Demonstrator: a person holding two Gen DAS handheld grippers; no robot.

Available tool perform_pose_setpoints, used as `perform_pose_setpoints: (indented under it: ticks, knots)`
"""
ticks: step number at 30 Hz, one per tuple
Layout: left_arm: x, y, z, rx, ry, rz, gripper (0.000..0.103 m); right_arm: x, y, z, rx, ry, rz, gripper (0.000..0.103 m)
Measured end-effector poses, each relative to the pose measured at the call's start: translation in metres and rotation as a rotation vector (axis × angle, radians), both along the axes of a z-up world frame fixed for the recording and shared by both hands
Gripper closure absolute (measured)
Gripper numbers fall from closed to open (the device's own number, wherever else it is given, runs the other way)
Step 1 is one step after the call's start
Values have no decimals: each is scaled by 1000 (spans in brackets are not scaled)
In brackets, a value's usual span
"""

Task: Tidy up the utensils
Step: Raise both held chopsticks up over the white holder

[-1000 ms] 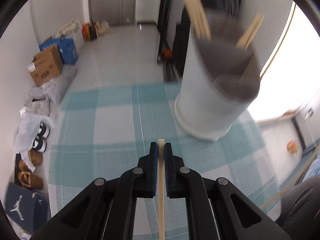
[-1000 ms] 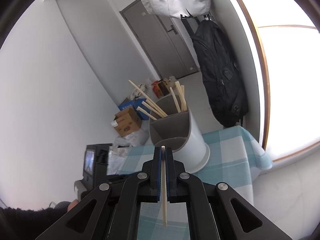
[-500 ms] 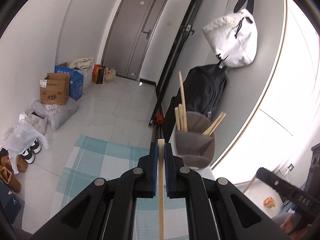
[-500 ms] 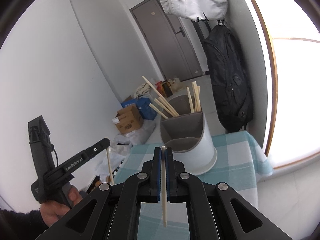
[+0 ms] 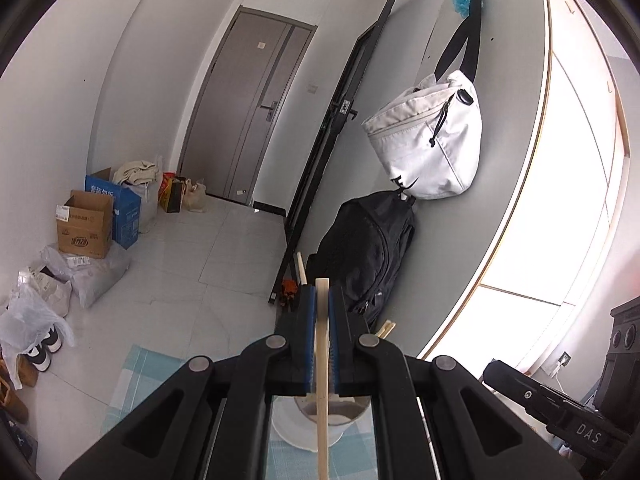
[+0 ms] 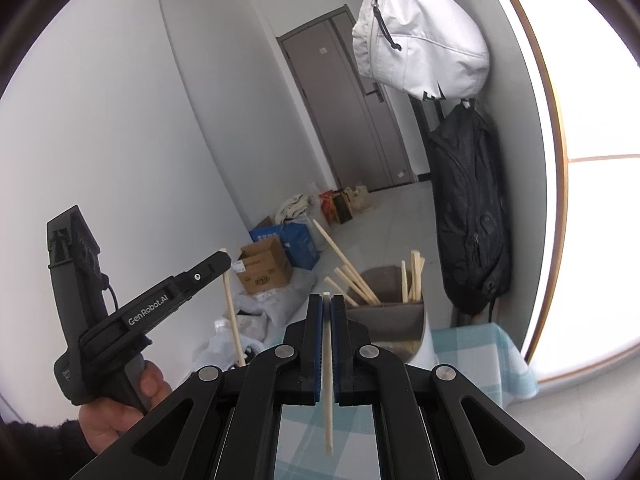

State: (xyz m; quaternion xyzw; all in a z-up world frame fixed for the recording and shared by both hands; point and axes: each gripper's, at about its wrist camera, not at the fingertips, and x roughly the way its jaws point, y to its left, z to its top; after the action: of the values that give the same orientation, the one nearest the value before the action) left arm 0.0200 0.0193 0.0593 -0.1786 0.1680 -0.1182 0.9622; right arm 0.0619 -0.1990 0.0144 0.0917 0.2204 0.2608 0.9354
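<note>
My left gripper (image 5: 321,294) is shut on a wooden chopstick (image 5: 322,380) that runs down between its blue pads. Below it, mostly hidden by the jaws, stands the white utensil holder (image 5: 304,434) on the checked cloth. My right gripper (image 6: 326,304) is shut on a pale chopstick (image 6: 328,392). Ahead of it the same utensil holder (image 6: 400,330), white with grey compartments, holds several chopsticks (image 6: 352,276). In the right wrist view the left gripper (image 6: 222,262) is raised at the left, a hand around its handle, its chopstick (image 6: 233,316) hanging down.
A teal-and-white checked tablecloth (image 6: 480,356) covers the table. A black backpack (image 6: 468,220) and a white bag (image 6: 416,40) hang on the wall behind the holder. Cardboard boxes (image 5: 86,226), bags and shoes lie on the floor at the left. A bright window (image 5: 560,200) is on the right.
Both grippers have risen with their chopsticks still held. The left one has tipped up, so the holder dropped to the bottom of its view. The left gripper has come into the right wrist view.
</note>
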Motion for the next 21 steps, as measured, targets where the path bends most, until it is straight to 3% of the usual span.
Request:
perform_pose_setpoints:
  ticks: [11,21]
  knots:
    - [51,-7,38,-10,-68,-6,101,50,-14,59,21,-76,-49,100]
    - [104,-24,29,18,-125,37,101,112,-8,75,-8,-129,-68,100]
